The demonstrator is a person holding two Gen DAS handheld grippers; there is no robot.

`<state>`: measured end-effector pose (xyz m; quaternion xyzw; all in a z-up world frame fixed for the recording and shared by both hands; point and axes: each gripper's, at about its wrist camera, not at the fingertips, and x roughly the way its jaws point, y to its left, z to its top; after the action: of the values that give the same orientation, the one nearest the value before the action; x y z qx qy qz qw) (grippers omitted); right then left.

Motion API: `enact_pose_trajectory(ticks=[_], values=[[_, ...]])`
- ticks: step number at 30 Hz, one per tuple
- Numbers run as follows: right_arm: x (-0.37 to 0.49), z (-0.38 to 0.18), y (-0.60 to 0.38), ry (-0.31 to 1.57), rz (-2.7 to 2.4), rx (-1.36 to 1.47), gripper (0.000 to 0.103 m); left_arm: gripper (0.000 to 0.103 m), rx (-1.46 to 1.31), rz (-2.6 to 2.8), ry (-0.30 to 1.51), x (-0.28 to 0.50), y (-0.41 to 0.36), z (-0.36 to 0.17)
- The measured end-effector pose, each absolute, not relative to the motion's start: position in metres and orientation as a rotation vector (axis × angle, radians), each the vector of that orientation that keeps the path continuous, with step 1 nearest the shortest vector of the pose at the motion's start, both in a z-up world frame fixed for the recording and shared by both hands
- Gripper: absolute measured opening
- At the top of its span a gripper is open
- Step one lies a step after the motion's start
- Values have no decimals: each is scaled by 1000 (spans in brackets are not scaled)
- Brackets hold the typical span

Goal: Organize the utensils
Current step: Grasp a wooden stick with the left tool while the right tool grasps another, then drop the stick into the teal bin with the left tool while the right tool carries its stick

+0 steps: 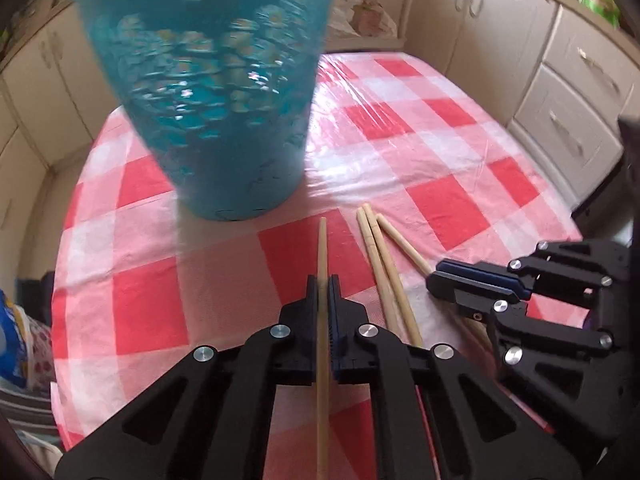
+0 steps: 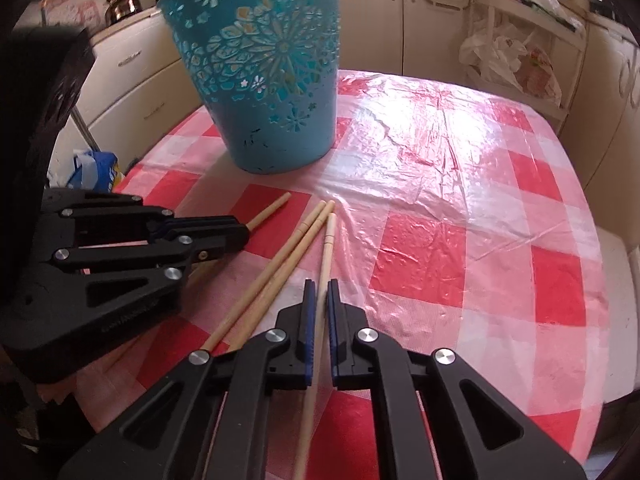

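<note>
Teal basket (image 1: pixel 208 92): motion-blurred in left wrist view; rim cut off by top edge in both views. Held chopstick (image 1: pixel 322 320): rear end ran past bottom edge. Third loose chopstick (image 1: pixel 404 249): far portion hidden beneath right gripper (image 1: pixel 434 276).

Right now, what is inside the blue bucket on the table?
This cannot be seen. The blue cut-out bucket stands upright on the checked tablecloth, and both cameras look at its wall from below the rim. The flower holes show only blurred light patches.
</note>
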<state>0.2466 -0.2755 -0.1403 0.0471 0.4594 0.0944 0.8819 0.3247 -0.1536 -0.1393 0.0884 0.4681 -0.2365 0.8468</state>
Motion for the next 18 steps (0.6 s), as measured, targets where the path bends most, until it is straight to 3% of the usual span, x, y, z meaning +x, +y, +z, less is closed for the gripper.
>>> enact_pose_trajectory(ticks=[3, 8, 14, 18], values=[[240, -140, -288, 914, 187, 216, 6, 5, 69, -519, 901, 313, -125, -122], [233, -134, -297, 825, 177, 312, 6, 5, -86, -569, 560, 288, -76, -52], [231, -131, -292, 809, 187, 299, 6, 5, -189, -477, 217, 311, -56, 38], [230, -131, -293, 808, 197, 298, 6, 5, -245, -433, 141, 343, -64, 59]])
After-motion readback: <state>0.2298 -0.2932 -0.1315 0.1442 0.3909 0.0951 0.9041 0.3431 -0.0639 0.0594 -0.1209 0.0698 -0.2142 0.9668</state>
